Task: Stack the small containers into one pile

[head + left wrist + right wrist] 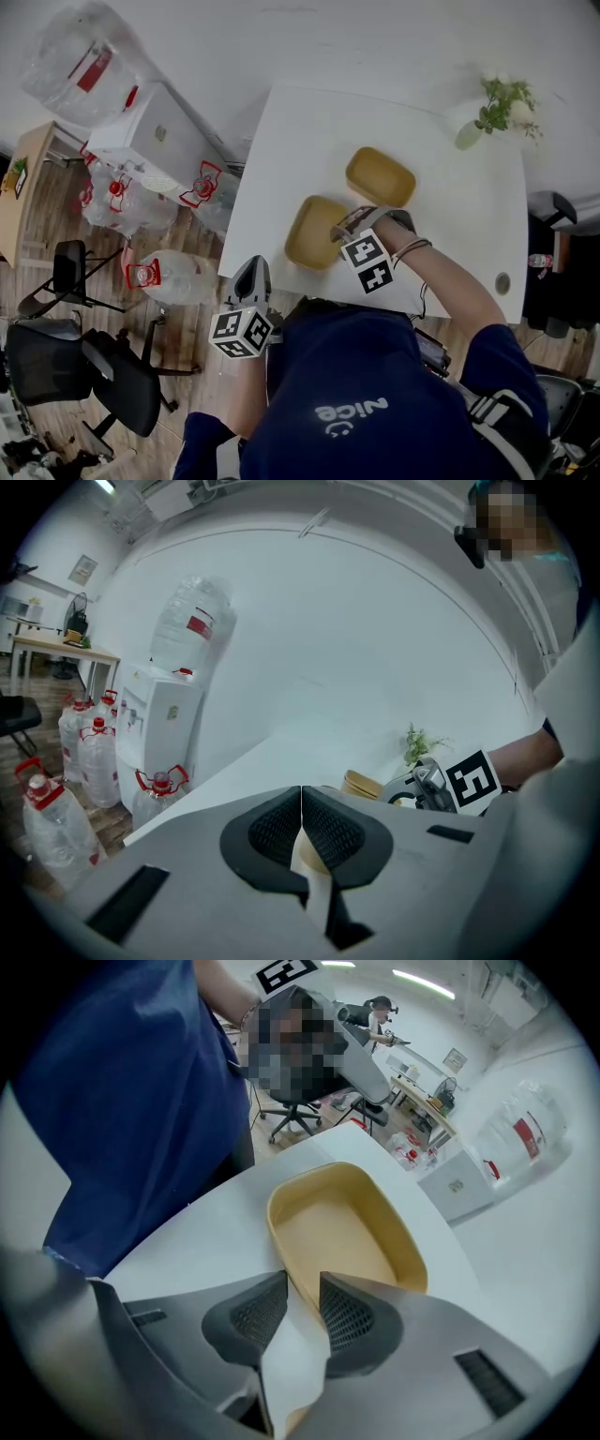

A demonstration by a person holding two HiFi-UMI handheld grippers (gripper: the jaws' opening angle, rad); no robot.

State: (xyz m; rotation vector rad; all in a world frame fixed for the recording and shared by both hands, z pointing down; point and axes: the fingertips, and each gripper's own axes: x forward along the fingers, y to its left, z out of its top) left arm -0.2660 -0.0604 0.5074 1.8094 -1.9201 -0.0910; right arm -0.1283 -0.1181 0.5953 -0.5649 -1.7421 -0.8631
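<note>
Two small tan containers lie on the white table [281, 141]: a far one [380, 176] and a near one [314, 232]. My right gripper [343, 228] points steeply down at the near container's right rim. In the right gripper view that container [342, 1232] fills the middle, and the right gripper [302, 1279] straddles its near rim, one pad outside and one inside, with a small gap still showing. My left gripper [251, 277] hangs off the table's front left corner, shut and empty. The left gripper [301, 803] has its pads touching, and the containers [361, 785] lie ahead of it.
A small plant in a vase [502, 105] stands at the table's far right corner. A cable hole [503, 282] sits near the right edge. A water dispenser [155, 141], large water bottles [173, 277] and office chairs [103, 366] crowd the floor to the left.
</note>
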